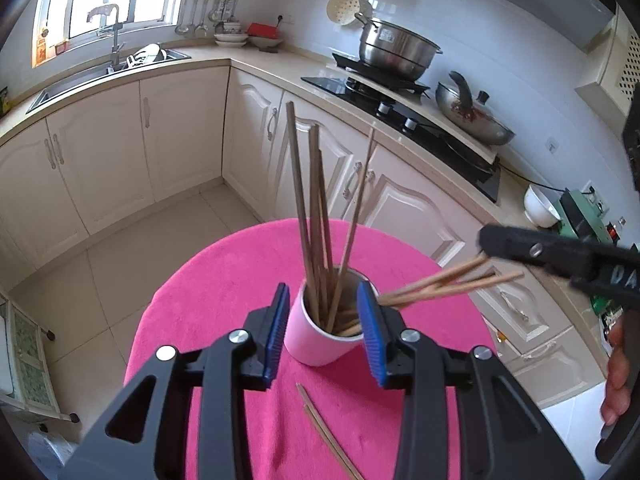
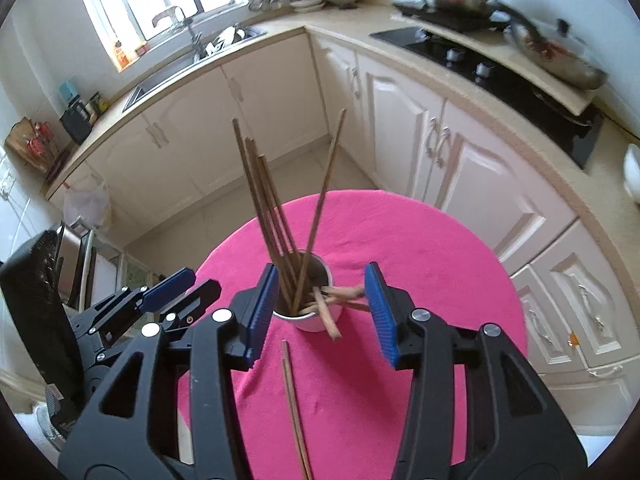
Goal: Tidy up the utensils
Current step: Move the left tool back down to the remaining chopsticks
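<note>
A pink cup (image 1: 316, 340) stands on the round pink cloth (image 1: 224, 280) and holds several upright wooden chopsticks (image 1: 316, 208). My left gripper (image 1: 324, 332) is open, its blue pads on either side of the cup; I cannot tell if they touch it. My right gripper (image 2: 322, 312) is open above the cup (image 2: 320, 322). Several blurred chopsticks (image 2: 336, 300) lie tilted across the cup's rim between its jaws; in the left wrist view they (image 1: 444, 284) slant out to the right, just below the right gripper's black finger (image 1: 536, 248). Two loose chopsticks (image 2: 294, 408) lie on the cloth.
Cream kitchen cabinets (image 1: 168, 136) and a counter wrap around behind the table. A sink (image 1: 104, 72), a steel pot (image 1: 394, 50) on a black hob, a wok (image 1: 472, 116) and a white bowl (image 1: 540, 204) sit on the counter. Tiled floor lies to the left.
</note>
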Demonstrator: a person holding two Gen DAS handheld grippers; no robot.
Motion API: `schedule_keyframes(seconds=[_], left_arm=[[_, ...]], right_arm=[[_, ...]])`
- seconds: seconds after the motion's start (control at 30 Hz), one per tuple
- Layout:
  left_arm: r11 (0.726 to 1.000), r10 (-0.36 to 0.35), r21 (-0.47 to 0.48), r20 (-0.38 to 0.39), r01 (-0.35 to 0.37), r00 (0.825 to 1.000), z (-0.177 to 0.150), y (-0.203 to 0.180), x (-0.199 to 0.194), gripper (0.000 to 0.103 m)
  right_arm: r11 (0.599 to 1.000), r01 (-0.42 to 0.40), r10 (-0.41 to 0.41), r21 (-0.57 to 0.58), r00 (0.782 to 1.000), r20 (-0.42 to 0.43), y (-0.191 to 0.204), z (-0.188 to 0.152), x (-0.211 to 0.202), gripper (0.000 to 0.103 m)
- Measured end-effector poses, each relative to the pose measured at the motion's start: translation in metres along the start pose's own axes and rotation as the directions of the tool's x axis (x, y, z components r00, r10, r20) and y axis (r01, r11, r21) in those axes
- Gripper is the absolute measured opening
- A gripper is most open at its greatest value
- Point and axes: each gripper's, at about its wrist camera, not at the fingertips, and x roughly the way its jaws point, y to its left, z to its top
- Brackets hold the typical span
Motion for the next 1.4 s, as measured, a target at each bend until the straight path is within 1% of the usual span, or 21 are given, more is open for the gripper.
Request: schedule_keyframes(seconds=[0.13,0.27,0.4,0.5,0.6,0.63,0.7,0.73,0.83,0.87,0.9,0.93,0.97,1.0,1.1,1.17,1.23,1.3,1.33,1.4], left_arm=[[1.0,-0.003,0.023,-0.037,0.004,0.999,-0.014,-0.007,0.0,0.037],[0.999,0.004,0.036,-0.096,0.0,0.995,-0.031,-0.01,0.008,0.037],[0.998,0.015,0.063,-0.154,-0.005,0.988,-0.05,-0.013,0.019,0.037],[0.997,0.026,0.075,-0.218,-0.01,0.976,-0.067,-0.013,0.033,0.037],[0.999,0.015,0.039,-0.311,-0.003,0.95,-0.085,-0.01,0.051,0.037],[1.0,0.007,0.016,-0.364,-0.001,0.932,-0.096,-0.007,0.061,0.037],[1.0,0.005,-0.006,-0.425,-0.009,0.905,-0.109,-0.005,0.072,0.037],[1.0,-0.002,-0.019,-0.465,-0.008,0.885,-0.119,-0.003,0.08,0.037],[0.999,0.024,-0.009,-0.52,-0.033,0.854,-0.139,-0.003,0.094,0.037],[0.999,0.028,0.0,-0.532,-0.033,0.846,-0.144,-0.003,0.097,0.037],[0.999,0.047,0.02,-0.548,-0.043,0.835,-0.15,-0.003,0.101,0.037],[0.998,0.062,0.034,-0.557,-0.052,0.828,-0.153,-0.004,0.104,0.037],[0.997,0.071,0.044,-0.56,-0.056,0.825,-0.157,-0.004,0.106,0.037],[0.997,0.074,0.049,-0.545,-0.056,0.835,-0.158,-0.005,0.105,0.037],[0.995,0.092,0.073,-0.542,-0.062,0.835,-0.16,-0.007,0.106,0.037],[0.992,0.115,0.11,-0.53,-0.067,0.84,-0.163,-0.01,0.105,0.039],[0.986,0.144,0.144,-0.522,-0.08,0.84,-0.163,-0.016,0.107,0.046],[0.981,0.175,0.169,-0.527,-0.099,0.832,-0.159,-0.019,0.108,0.047],[0.976,0.197,0.183,-0.533,-0.116,0.823,-0.159,-0.021,0.109,0.047],[0.97,0.221,0.204,-0.538,-0.129,0.814,-0.156,-0.028,0.11,0.047]], right_arm=[[0.998,0.049,-0.05,0.04,0.998,0.034,-0.015,-0.018,-0.022,0.045],[0.993,0.091,-0.093,0.08,0.996,0.015,-0.033,-0.043,-0.026,0.045],[0.986,0.123,-0.119,0.113,0.992,-0.048,-0.047,-0.071,-0.015,0.045],[0.982,0.131,-0.117,0.135,0.987,-0.105,-0.053,-0.095,0.003,0.045],[0.98,0.134,-0.11,0.146,0.981,-0.162,-0.056,-0.117,0.021,0.045],[0.98,0.134,-0.107,0.15,0.978,-0.178,-0.056,-0.125,0.026,0.045],[0.979,0.13,-0.094,0.156,0.971,-0.219,-0.056,-0.14,0.039,0.045],[0.979,0.127,-0.087,0.157,0.968,-0.236,-0.057,-0.148,0.045,0.045],[0.978,0.114,-0.062,0.172,0.957,-0.284,-0.058,-0.166,0.06,0.045],[0.976,0.105,-0.045,0.189,0.954,-0.295,-0.06,-0.171,0.064,0.045],[0.975,0.099,-0.035,0.2,0.952,-0.304,-0.062,-0.175,0.067,0.045],[0.973,0.099,-0.03,0.207,0.949,-0.314,-0.063,-0.179,0.07,0.045],[0.973,0.098,-0.026,0.211,0.947,-0.32,-0.064,-0.181,0.072,0.045],[0.972,0.095,-0.021,0.214,0.946,-0.325,-0.063,-0.182,0.073,0.045],[0.973,0.088,-0.01,0.215,0.941,-0.339,-0.064,-0.186,0.076,0.045],[0.973,0.081,-0.002,0.214,0.939,-0.345,-0.064,-0.187,0.079,0.045],[0.974,0.075,0.004,0.214,0.938,-0.348,-0.064,-0.188,0.08,0.046],[0.975,0.068,0.012,0.213,0.936,-0.352,-0.064,-0.187,0.081,0.047],[0.975,0.065,0.015,0.212,0.936,-0.353,-0.064,-0.186,0.081,0.047],[0.976,0.06,0.02,0.21,0.934,-0.357,-0.064,-0.186,0.083,0.047]])
